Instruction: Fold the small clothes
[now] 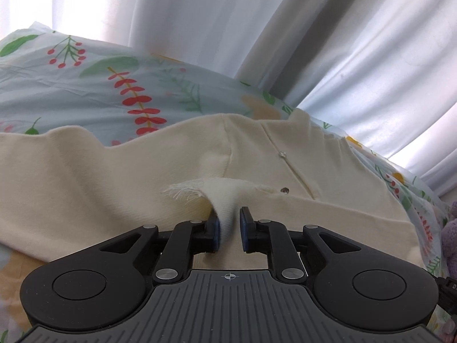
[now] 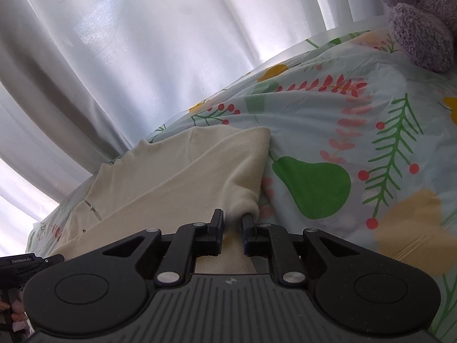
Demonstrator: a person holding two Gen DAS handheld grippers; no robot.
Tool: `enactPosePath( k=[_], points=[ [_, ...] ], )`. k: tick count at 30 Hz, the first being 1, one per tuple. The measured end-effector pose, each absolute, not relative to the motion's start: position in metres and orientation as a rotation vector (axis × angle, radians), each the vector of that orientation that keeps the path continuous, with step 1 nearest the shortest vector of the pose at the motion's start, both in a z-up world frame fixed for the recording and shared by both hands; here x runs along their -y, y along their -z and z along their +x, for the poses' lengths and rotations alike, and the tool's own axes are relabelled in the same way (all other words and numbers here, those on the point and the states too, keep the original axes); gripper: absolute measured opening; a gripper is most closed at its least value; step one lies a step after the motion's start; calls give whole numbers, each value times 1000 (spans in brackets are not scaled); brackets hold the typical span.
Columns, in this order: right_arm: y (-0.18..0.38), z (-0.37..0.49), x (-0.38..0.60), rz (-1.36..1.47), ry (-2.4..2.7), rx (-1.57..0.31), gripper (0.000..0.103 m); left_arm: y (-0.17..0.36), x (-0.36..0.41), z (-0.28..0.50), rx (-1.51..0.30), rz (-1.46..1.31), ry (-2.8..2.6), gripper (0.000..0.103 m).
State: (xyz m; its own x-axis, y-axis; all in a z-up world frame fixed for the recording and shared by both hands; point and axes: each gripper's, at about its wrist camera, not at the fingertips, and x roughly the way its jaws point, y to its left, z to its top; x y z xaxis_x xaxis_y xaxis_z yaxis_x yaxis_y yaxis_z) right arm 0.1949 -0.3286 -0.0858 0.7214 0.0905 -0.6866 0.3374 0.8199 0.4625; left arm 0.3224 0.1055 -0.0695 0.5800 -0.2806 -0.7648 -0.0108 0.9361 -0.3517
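A small cream garment (image 1: 85, 177) with a front placket and small buttons lies on a floral bedsheet (image 1: 71, 85). My left gripper (image 1: 230, 228) is shut on a pinched-up fold of the cream garment near a frayed edge. In the right wrist view the same garment (image 2: 160, 183) lies to the left, with one part folded over. My right gripper (image 2: 232, 230) is shut on the garment's rolled edge at its near right corner. The cloth bunches between both pairs of jaws.
White curtains (image 1: 228, 14) hang behind the bed. A purple plush toy (image 2: 422, 20) sits on the sheet (image 2: 371, 143) at the far right. The other handheld gripper body (image 2: 25, 260) shows at the lower left of the right wrist view.
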Motion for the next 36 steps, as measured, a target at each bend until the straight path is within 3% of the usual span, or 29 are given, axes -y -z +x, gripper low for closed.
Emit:
enactPosePath(
  k=[6, 8, 9, 11, 14, 18, 22, 24, 25, 29, 31, 36],
  points=[
    [92, 196, 325, 560, 200, -769, 9, 66, -101, 322, -918, -296, 172, 12],
    [96, 193, 331, 610, 215, -792, 10, 65, -102, 321, -916, -277, 161, 18],
    [97, 190, 334, 638, 220, -801, 12, 65, -104, 320, -916, -274, 157, 20],
    [93, 183, 337, 635, 245, -804, 27, 63, -110, 317, -909, -283, 156, 23],
    [75, 176, 335, 552, 268, -768, 29, 59, -121, 313, -877, -313, 131, 30],
    [63, 188, 319, 404, 222, -750, 37, 60, -131, 314, -866, -363, 121, 31],
    [78, 210, 295, 251, 190, -800, 36, 70, -122, 320, -905, -345, 141, 31],
    [84, 215, 285, 164, 191, -806, 30, 73, -117, 319, -913, -319, 142, 31],
    [87, 217, 281, 113, 198, -816, 25, 75, -117, 318, -912, -315, 142, 33],
    [92, 220, 272, -40, 236, -827, 23, 76, -119, 316, -912, -319, 131, 39],
    [97, 223, 271, -122, 296, -842, 16, 74, -126, 313, -911, -349, 123, 40],
    [86, 214, 278, -76, 281, -830, 16, 61, -177, 294, -865, -500, 42, 51]
  ],
)
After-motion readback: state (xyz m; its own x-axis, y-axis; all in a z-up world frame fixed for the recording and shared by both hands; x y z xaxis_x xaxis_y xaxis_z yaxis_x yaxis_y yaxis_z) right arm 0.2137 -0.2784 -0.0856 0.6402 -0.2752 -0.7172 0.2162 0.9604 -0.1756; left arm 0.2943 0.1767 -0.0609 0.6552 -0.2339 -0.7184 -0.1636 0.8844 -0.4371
